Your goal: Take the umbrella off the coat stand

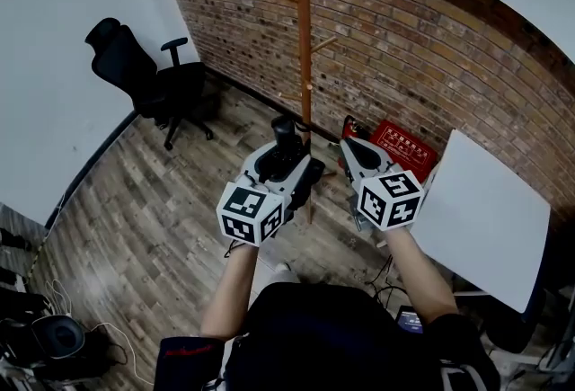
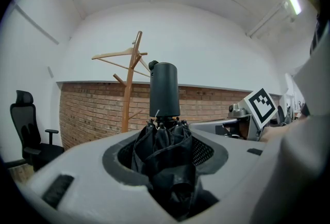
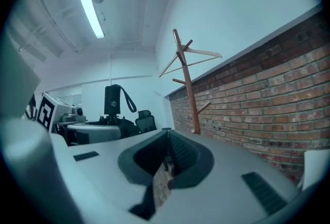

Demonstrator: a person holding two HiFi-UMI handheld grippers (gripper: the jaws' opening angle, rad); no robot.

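Observation:
A folded black umbrella (image 1: 286, 139) stands upright between the jaws of my left gripper (image 1: 286, 157), cylindrical handle at the top. In the left gripper view the bunched canopy fills the jaws (image 2: 164, 166) and the handle (image 2: 164, 89) rises above them. The wooden coat stand (image 1: 304, 39) stands just beyond both grippers against the brick wall, with a hanger across its top; it is apart from the umbrella. My right gripper (image 1: 352, 146) floats beside the left, its tips together with nothing between them (image 3: 166, 133). The right gripper view shows the umbrella (image 3: 112, 99) at its left.
A black office chair (image 1: 144, 75) is at the left by the white wall. A white table (image 1: 481, 209) is at my right, and a red box (image 1: 404, 146) lies at the foot of the brick wall. Cables and gear (image 1: 54, 335) lie on the wood floor at lower left.

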